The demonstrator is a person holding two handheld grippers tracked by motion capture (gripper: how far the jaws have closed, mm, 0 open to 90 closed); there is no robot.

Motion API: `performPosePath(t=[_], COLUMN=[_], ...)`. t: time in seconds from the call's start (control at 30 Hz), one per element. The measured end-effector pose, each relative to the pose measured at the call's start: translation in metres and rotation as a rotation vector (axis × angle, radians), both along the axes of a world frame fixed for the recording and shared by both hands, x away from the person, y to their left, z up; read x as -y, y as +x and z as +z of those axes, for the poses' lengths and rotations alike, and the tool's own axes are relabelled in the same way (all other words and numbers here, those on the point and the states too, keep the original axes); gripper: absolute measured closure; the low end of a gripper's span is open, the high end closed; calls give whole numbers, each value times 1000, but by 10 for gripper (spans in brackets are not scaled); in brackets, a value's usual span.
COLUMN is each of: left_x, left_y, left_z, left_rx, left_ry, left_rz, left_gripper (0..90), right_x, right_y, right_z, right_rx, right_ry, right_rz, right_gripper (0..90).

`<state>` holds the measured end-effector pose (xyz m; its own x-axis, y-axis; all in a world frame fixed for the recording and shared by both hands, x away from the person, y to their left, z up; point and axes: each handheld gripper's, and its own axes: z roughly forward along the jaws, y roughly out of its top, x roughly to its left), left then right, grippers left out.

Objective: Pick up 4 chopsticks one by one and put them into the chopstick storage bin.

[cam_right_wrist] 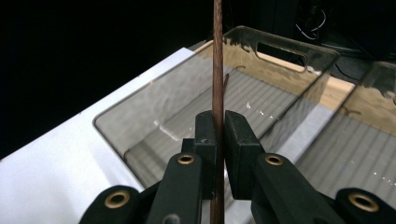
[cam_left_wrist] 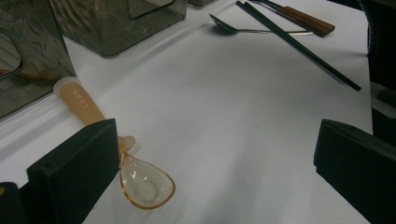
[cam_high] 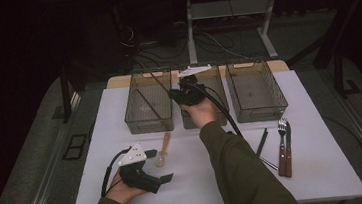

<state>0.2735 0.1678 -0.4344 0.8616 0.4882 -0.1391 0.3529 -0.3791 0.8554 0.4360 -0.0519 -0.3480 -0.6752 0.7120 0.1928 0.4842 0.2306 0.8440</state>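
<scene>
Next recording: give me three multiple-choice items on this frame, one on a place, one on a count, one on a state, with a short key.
1. Where does the amber spoon lie?
A. inside the middle bin
B. on the white table beside the left tongs
C. on top of the fork

2. How many clear bins stand in a row at the far side of the table?
A. two
B. three
C. four

3. What state are the right tongs in?
A. shut on a thin brown stick
B. wide open and empty
C. lying flat on the table

Key: 1 B, the left gripper view shows the spoon on the cloth beside one jaw. 2 B, the high view shows three bins. 3 A, the jaws clamp the stick above the left bin.
</scene>
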Motion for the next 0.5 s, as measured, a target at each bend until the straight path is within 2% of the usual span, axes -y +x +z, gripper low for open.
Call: performPosePath(t=[0.23,0.43,0.5], left_x=[0,0,0], left_y=[0,0,0], left_z=[0,0,0], left_rx=[-3,-7,-7], left_ry=[0,-3,-5], left_rz=[-1,-3,-4], left_gripper=[0,0,0], right_x=[-28,-46,-50], right_y=[14,24,26], right_z=[-1,-7,-10], right_rx=[5,-11,-4], right_ry=[-6,4,-4], right_rz=[5,3,-2], right_gripper=[839,839,839])
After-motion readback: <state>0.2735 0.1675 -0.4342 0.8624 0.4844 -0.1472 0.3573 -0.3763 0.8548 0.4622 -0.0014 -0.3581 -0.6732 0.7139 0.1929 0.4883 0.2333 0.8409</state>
